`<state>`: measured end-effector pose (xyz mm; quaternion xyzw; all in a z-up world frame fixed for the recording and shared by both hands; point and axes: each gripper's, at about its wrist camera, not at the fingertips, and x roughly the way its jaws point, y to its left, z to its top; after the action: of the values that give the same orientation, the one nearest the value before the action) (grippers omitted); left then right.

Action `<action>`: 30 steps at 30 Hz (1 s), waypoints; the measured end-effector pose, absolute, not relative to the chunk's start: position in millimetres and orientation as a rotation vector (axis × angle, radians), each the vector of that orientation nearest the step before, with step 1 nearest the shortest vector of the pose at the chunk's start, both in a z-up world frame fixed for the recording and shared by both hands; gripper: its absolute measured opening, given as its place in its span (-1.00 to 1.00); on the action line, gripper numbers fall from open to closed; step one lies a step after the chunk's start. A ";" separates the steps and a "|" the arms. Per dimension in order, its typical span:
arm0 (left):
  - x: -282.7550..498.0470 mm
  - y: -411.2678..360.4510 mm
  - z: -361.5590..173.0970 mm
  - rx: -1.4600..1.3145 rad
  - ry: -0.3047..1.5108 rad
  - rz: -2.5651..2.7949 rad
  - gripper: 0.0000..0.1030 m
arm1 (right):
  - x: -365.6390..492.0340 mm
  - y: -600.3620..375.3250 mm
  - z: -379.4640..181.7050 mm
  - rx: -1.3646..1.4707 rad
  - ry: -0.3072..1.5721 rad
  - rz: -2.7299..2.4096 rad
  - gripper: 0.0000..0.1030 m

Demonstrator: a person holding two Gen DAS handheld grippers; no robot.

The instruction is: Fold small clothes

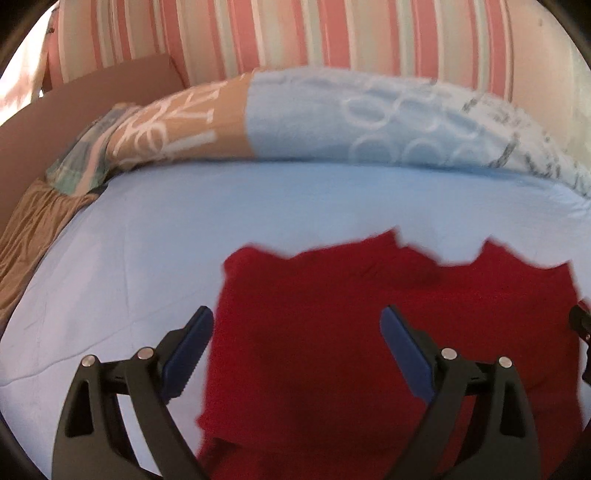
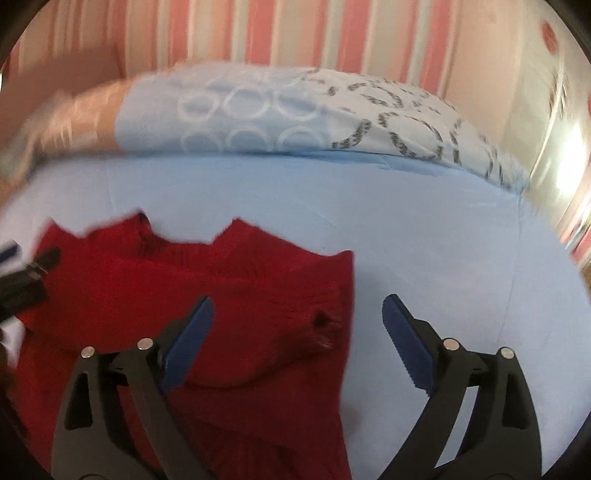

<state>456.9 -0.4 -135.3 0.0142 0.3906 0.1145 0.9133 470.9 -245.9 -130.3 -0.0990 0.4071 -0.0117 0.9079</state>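
A red knitted garment (image 1: 351, 332) lies spread on the light blue bed sheet (image 1: 147, 240). My left gripper (image 1: 297, 328) is open and empty, hovering over the garment's left part, its left finger over the sheet. In the right wrist view the same garment (image 2: 184, 288) lies at the left, with a sleeve (image 2: 303, 314) folded across its right side. My right gripper (image 2: 298, 314) is open and empty over the garment's right edge. The left gripper's tip (image 2: 26, 273) shows at the left edge of that view.
A patterned light blue pillow (image 1: 351, 122) lies along the far side of the bed. Behind it is a pink striped wall (image 1: 295, 33). A brown cloth (image 1: 33, 229) and a brown board (image 1: 74, 110) sit at the far left.
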 end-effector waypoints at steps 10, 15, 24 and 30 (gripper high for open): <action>450.3 27.8 -175.8 0.041 0.889 0.243 0.97 | 475.1 -311.6 -157.2 -0.191 0.949 -0.196 0.94; 436.9 27.4 -143.0 0.062 0.753 0.246 0.97 | 463.8 -275.3 -120.4 -0.142 0.806 -0.053 0.94; 445.7 39.1 -182.4 0.110 0.890 0.249 0.97 | 467.2 -232.3 -149.8 -0.023 0.890 0.211 0.94; 433.2 46.2 -170.4 0.049 0.834 0.214 0.97 | 462.8 -236.8 -169.0 -0.040 0.957 0.249 0.94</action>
<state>433.2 46.2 -170.4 0.0240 0.4043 0.1038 0.9084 462.8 -236.8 -169.0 -0.0190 0.4592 0.1196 0.8800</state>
